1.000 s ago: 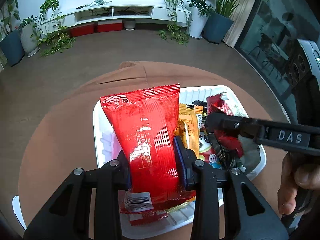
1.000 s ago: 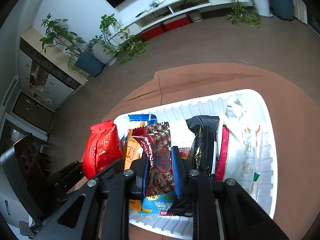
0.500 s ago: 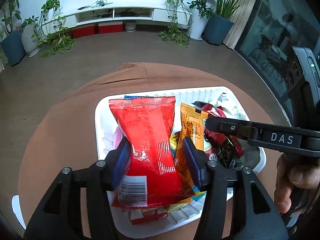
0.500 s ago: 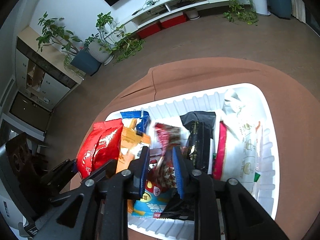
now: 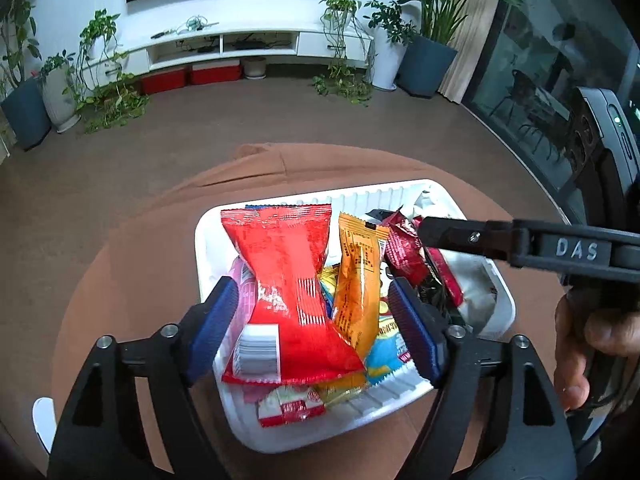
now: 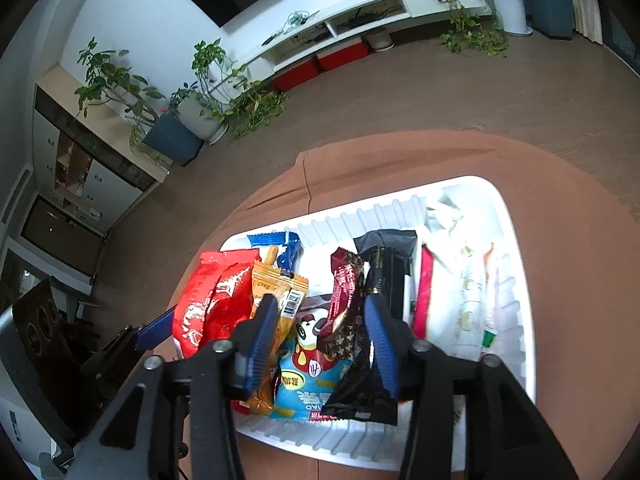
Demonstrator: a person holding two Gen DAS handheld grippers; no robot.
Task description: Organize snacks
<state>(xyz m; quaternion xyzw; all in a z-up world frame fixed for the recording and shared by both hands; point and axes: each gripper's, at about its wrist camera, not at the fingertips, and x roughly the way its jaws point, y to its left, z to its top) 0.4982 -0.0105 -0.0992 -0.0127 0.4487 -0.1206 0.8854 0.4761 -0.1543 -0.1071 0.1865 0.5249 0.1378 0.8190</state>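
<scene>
The white tray [image 5: 404, 396] sits on the brown round table [image 5: 120, 280] with the snacks packed inside it.

At the tray's left end the red packet [image 5: 292, 292] leans upright between the fingers of the left gripper [image 5: 316, 322], whose jaws stand wide apart and touch nothing; the packet looks released and resting among the others. Just right of it stands the orange packet [image 5: 358, 280].

Farther right, the dark red packet [image 6: 344, 300] leans against the black packet [image 6: 386, 264], above a blue panda packet [image 6: 310, 368] lying flat. The right gripper [image 6: 320, 344] hovers over these with its jaws open too, holding nothing.

The step in hand appears to be letting go after standing packets on edge. From the right wrist view it is hard to tell whether the dark red packet is stable. The next move likely calls for closing on a flat-lying packet, such as the panda one, and setting it upright in the row.
</scene>
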